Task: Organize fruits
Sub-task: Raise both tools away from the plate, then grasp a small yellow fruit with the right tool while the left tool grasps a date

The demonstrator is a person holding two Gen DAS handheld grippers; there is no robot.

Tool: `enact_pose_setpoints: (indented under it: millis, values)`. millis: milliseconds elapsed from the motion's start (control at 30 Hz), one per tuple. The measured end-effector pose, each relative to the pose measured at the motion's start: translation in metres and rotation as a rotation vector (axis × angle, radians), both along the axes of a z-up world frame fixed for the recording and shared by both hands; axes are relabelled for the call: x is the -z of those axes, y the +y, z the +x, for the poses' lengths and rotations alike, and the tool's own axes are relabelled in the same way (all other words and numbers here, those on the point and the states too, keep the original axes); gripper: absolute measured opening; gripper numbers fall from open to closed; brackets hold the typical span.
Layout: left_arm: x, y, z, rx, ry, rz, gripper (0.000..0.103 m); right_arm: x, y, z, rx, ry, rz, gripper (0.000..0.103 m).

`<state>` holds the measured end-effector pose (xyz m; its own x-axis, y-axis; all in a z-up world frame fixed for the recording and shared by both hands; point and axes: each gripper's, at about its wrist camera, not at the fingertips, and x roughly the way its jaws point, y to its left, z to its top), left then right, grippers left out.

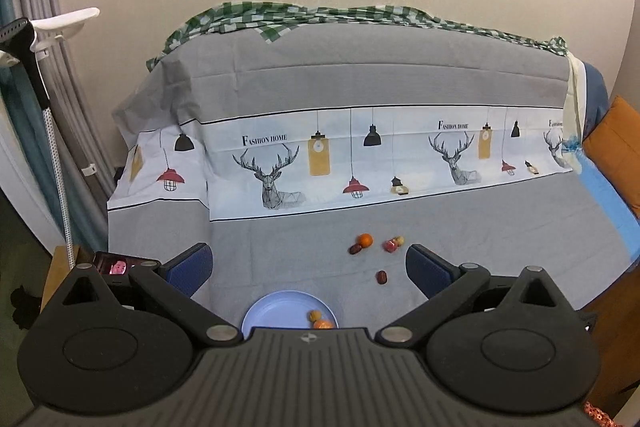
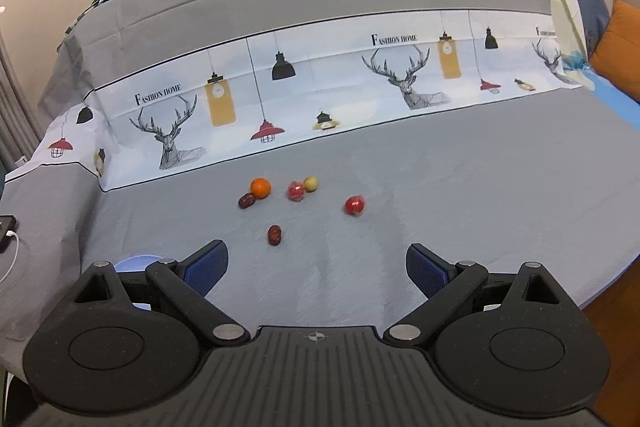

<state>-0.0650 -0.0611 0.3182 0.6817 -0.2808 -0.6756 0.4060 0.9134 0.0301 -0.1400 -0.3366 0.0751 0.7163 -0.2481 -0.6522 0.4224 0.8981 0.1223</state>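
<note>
Small fruits lie on the grey cloth of a sofa seat. In the right wrist view I see an orange (image 2: 260, 187) with a dark date (image 2: 247, 201) touching it, a wrapped red fruit (image 2: 295, 191) beside a yellow fruit (image 2: 311, 183), another wrapped red fruit (image 2: 354, 205) and a lone date (image 2: 274, 235). The light blue plate (image 1: 280, 311) sits just ahead of my left gripper (image 1: 308, 271) and holds an orange (image 1: 323, 324) and a small brown fruit (image 1: 313, 315). Both grippers stand open and empty. My right gripper (image 2: 316, 267) is a little short of the lone date.
The sofa back (image 1: 360, 75) rises behind the fruits under a deer-print cloth. A phone (image 1: 120, 264) lies at the left on a wooden side table (image 1: 56, 267). An orange cushion (image 2: 618, 43) sits at the far right. A garment steamer pole (image 1: 52, 131) stands left.
</note>
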Motion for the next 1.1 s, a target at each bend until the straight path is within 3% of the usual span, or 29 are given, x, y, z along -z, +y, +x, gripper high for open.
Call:
enact_pose_setpoints:
  millis: [767,933,1100]
  values:
    - [0.023,-0.031,0.042,0.059,0.034,0.008,0.103,0.013,-0.008,0.029,-0.005,0.060,-0.028,0.096]
    - [0.054,-0.045,0.066,0.054,0.106,0.039,0.103,0.018,-0.017,0.035,0.002,0.064,-0.039,0.096]
    - [0.110,-0.057,0.097,0.042,0.165,0.117,0.103,0.024,-0.033,0.044,0.000,0.046,-0.081,0.096]
